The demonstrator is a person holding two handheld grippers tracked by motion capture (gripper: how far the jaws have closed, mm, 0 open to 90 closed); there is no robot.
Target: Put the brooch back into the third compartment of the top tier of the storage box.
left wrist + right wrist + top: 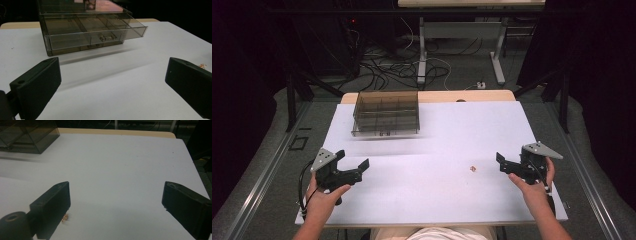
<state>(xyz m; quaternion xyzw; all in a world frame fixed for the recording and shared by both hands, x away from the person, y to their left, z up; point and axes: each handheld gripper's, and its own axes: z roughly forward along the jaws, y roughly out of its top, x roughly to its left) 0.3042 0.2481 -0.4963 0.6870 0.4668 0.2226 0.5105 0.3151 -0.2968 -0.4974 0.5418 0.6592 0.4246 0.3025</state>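
Tiny copper-coloured bit (472,168), lying on white table, nr right edge

White-topped desk (427,185) with a light wooden edge showing along its far side. Lying directly on it: a smoke-tinted transparent drawer box (386,113) toward the far left, its divided drawer (97,32) pulled partly out toward the near side; and a small coppery object (472,168) on the near right portion of the surface, well apart from the box, too small to identify.
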